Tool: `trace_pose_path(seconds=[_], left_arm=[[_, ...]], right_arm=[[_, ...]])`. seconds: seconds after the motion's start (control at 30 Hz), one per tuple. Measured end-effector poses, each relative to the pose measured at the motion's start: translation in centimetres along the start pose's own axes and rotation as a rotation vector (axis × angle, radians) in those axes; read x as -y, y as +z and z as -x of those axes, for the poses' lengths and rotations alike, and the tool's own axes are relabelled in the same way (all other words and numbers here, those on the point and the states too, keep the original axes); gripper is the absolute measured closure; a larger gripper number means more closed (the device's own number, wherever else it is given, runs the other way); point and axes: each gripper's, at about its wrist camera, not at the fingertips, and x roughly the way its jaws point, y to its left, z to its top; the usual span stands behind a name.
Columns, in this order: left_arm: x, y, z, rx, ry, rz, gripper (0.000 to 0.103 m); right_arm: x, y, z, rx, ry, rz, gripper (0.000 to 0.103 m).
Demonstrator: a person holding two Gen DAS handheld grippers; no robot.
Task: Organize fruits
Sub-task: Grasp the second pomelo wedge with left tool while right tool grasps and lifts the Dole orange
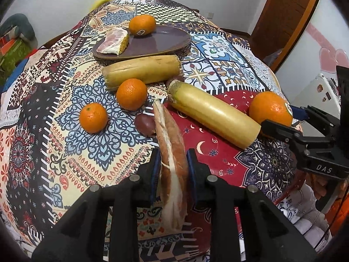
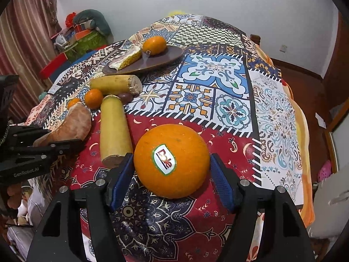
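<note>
My left gripper (image 1: 172,166) is shut on a strip of raw pork belly (image 1: 171,152) and holds it over the table. My right gripper (image 2: 171,172) has its jaws around a large orange with a Dole sticker (image 2: 172,160); the pads sit close beside it, contact unclear. That orange also shows in the left wrist view (image 1: 270,109). A brown oval plate (image 1: 161,42) at the back holds another orange (image 1: 142,25) and a wrapped slab of meat (image 1: 114,41). Two small oranges (image 1: 131,93) (image 1: 93,118) lie on the cloth.
Two yellow bamboo-shoot-like cylinders (image 1: 141,69) (image 1: 212,113) lie across the middle. A dark plum-like fruit (image 1: 145,124) sits beside the pork strip. The patterned tablecloth (image 2: 229,87) covers the table. Boxes and clutter (image 2: 82,37) stand at the back left.
</note>
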Motion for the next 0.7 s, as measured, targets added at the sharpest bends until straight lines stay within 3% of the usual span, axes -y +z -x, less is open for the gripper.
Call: trace_pose_path(seconds=[0.37,0.7], left_arm=[[0.2,-0.4,1.3,0.037,0.0,-0.002,0.08],[-0.6,0.7,4.0,0.12,0.038,-0.002,0.08]], right_arm=[[0.5,0.3,0.8,0.022,0.028,-0.047,0.038],[-0.8,2.6,2.6,0.108,0.014,-0.008,0.038]])
